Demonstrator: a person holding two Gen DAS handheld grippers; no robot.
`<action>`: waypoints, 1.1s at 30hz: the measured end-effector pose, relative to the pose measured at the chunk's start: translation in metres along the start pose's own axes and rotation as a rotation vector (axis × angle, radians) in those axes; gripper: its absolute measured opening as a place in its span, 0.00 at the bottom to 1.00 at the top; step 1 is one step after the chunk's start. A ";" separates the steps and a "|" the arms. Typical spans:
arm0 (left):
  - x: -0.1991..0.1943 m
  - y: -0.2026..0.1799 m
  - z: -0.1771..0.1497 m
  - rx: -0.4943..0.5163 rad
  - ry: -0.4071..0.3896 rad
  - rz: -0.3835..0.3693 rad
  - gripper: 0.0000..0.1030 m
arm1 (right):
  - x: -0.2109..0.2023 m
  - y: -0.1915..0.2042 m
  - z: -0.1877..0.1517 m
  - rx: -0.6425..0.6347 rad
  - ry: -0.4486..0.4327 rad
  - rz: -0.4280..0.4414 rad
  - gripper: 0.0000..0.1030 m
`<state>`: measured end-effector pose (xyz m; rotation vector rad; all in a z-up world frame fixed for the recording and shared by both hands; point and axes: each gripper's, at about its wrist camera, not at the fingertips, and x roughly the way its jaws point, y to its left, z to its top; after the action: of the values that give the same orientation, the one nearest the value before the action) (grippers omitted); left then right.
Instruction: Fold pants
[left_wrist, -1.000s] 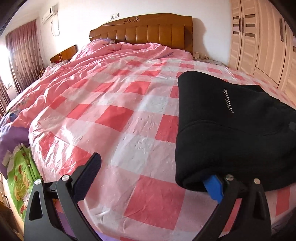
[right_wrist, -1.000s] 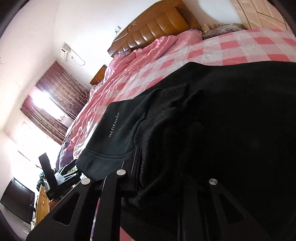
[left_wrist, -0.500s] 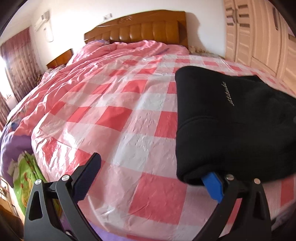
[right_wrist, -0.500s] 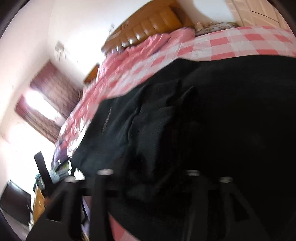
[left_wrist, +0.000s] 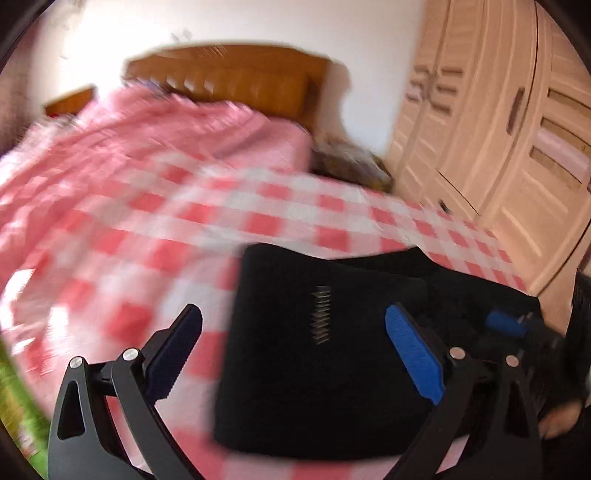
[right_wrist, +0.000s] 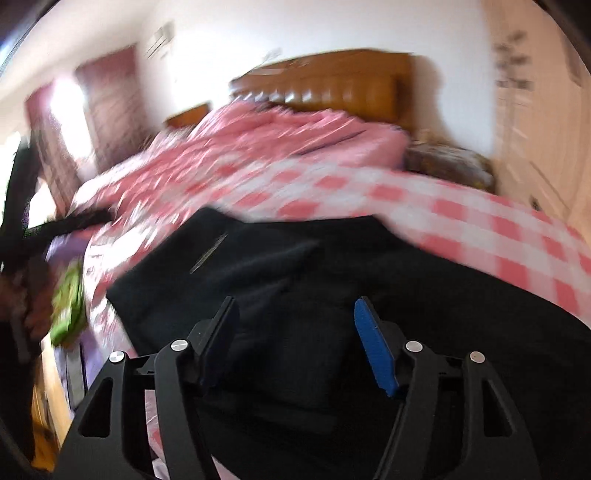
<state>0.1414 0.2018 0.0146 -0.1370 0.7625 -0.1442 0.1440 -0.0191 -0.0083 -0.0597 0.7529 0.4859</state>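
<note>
Pants (left_wrist: 325, 350): black, folded, on bed (left_wrist: 184, 229), lower middle of frame.
Left tool (left_wrist: 293, 343): gaping wide, holding nothing.
Right tool (right_wrist: 295, 332): gaping, holding nothing, above pants.

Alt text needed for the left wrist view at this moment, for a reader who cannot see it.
The open left gripper hovers over black pants folded on a pink-and-white checked bedspread, holding nothing. Behind stand a wooden headboard and a pale wardrobe; the frame is motion-blurred.
</note>
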 end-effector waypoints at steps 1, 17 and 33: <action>0.017 -0.007 0.003 0.018 0.026 0.008 0.97 | 0.009 0.009 -0.004 -0.023 0.027 0.008 0.62; 0.078 -0.013 0.014 -0.009 0.201 0.031 0.98 | 0.005 0.021 -0.022 -0.070 0.076 -0.007 0.65; 0.042 -0.074 -0.002 0.077 0.049 0.131 0.98 | -0.134 -0.073 -0.087 0.330 -0.065 -0.154 0.86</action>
<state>0.1644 0.1218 -0.0027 -0.0106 0.8110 -0.0527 0.0366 -0.1578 0.0089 0.2037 0.7499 0.2122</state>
